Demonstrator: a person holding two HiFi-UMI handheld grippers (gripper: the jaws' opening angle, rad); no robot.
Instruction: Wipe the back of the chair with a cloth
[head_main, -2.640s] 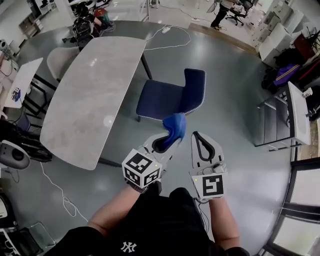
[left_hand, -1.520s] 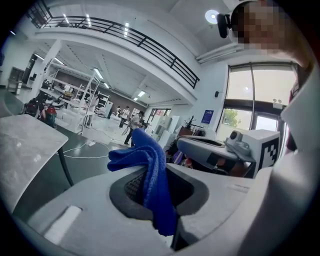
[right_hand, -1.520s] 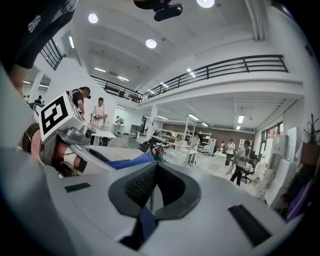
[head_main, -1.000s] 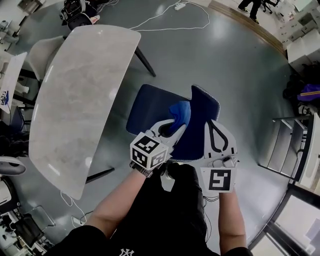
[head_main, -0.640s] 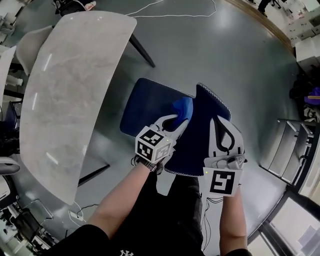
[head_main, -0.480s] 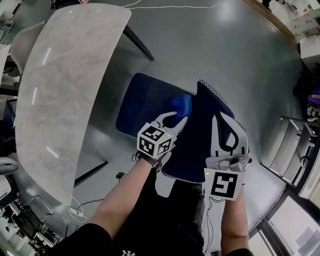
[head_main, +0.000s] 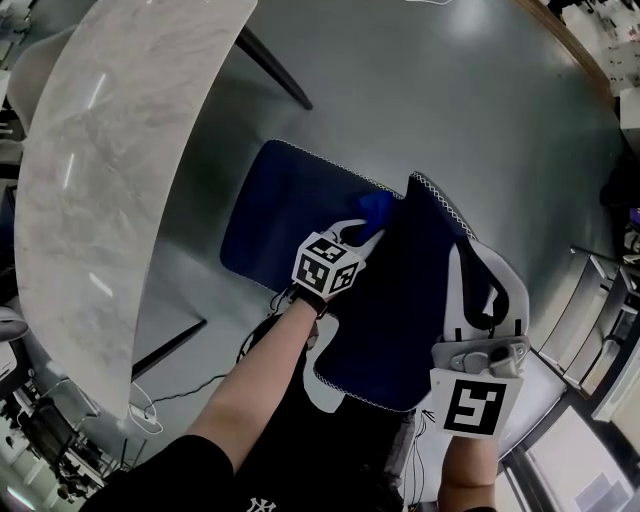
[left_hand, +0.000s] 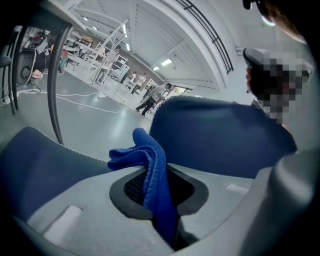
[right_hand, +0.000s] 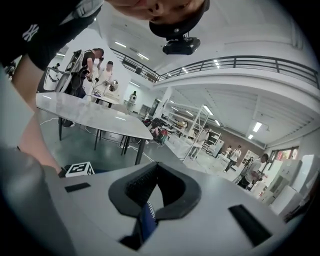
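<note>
The blue chair stands below me, its seat (head_main: 285, 220) to the left and its back (head_main: 400, 320) to the right, edged with white stitching. My left gripper (head_main: 367, 229) is shut on a blue cloth (head_main: 378, 207) and holds it where seat and back meet. In the left gripper view the cloth (left_hand: 150, 167) hangs between the jaws of the left gripper (left_hand: 160, 192), with the chair back (left_hand: 220, 140) just beyond. My right gripper (head_main: 478, 262) sits at the back's right edge. A strip of that stitched blue edge (right_hand: 146, 220) is pinched in the right gripper (right_hand: 155, 195).
A long grey marble table (head_main: 110, 150) runs along the left, with a dark leg (head_main: 272, 68) near the chair. A cable (head_main: 165, 395) lies on the grey floor below it. Metal shelving (head_main: 610, 290) stands at the right. Several people (right_hand: 100, 70) stand far off.
I have come up over the chair. The left gripper carried the cloth to the foot of the chair back. The right gripper moved to the back's right edge and closed on it.
</note>
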